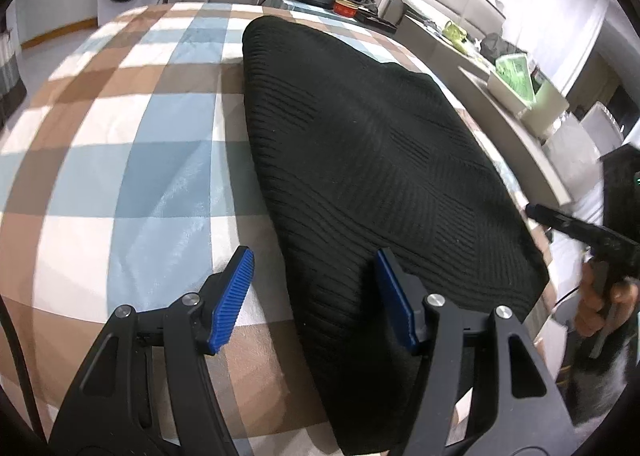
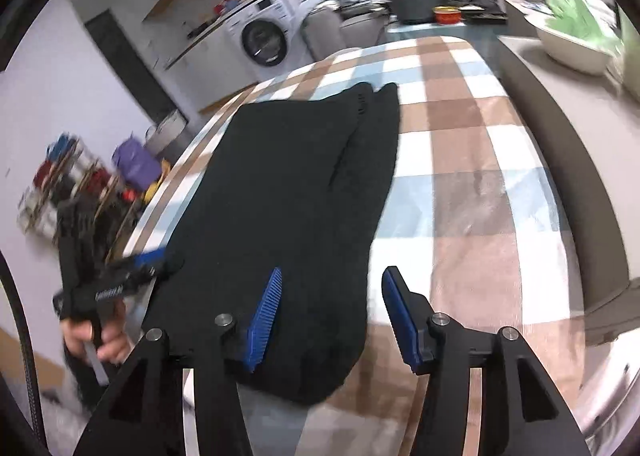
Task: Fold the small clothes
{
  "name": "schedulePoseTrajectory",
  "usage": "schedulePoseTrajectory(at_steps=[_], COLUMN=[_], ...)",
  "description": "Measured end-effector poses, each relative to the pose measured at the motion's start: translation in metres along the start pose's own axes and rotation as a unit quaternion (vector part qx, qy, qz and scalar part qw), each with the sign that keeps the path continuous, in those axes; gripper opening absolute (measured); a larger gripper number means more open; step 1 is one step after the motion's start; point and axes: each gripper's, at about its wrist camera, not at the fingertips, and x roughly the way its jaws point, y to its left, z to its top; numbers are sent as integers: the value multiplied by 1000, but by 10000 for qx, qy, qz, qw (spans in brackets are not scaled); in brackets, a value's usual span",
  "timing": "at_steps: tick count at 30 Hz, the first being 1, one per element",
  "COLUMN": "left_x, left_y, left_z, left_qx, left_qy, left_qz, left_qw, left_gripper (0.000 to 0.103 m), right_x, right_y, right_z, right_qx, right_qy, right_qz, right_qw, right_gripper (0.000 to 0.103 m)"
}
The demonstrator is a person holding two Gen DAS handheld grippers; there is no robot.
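Left gripper (image 1: 314, 298) is open, straddling the left edge of the black ribbed knit (image 1: 372, 160) lying flat on the checked cloth (image 1: 132, 160). Looks soft, floppy and stretchy, so I'd pinch it at a corner or hem. Right gripper (image 2: 330, 312) is open too, over its right edge.
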Motion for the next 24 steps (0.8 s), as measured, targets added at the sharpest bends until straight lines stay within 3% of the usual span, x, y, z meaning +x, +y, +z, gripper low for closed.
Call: schedulePoseTrajectory(at_steps=[1, 3, 6, 7, 8, 10, 15, 24], left_x=[1, 1, 1, 1, 2, 5, 13, 49], left_y=[3, 4, 4, 4, 3, 4, 10, 32], left_z=[1, 1, 2, 2, 3, 6, 29, 99], left_qx=[-68, -128, -101, -52, -26, -16, -61, -138], left_qy=[-6, -17, -36, -56, -68, -85, -163, -344], left_qz=[-73, -183, -332, -295, -273, -223, 66, 534], left_qw=[9999, 9998, 9994, 9995, 9996, 9997, 9998, 9979], left_gripper=[58, 46, 30, 27, 21, 20, 19, 19], right_x=[10, 22, 32, 34, 35, 40, 60, 112], right_y=[-3, -2, 15, 22, 29, 36, 39, 36], right_z=[1, 0, -1, -2, -4, -7, 7, 71], right_qx=[148, 198, -110, -288, -458, -582, -347, 430], right_qy=[111, 255, 322, 281, 215, 186, 218, 10], right_qz=[102, 163, 133, 19, -74, -170, -139, -188], right_qw=[9998, 9993, 9993, 9992, 9987, 9980, 9991, 9989], right_gripper=[54, 54, 52, 42, 38, 31, 29, 29])
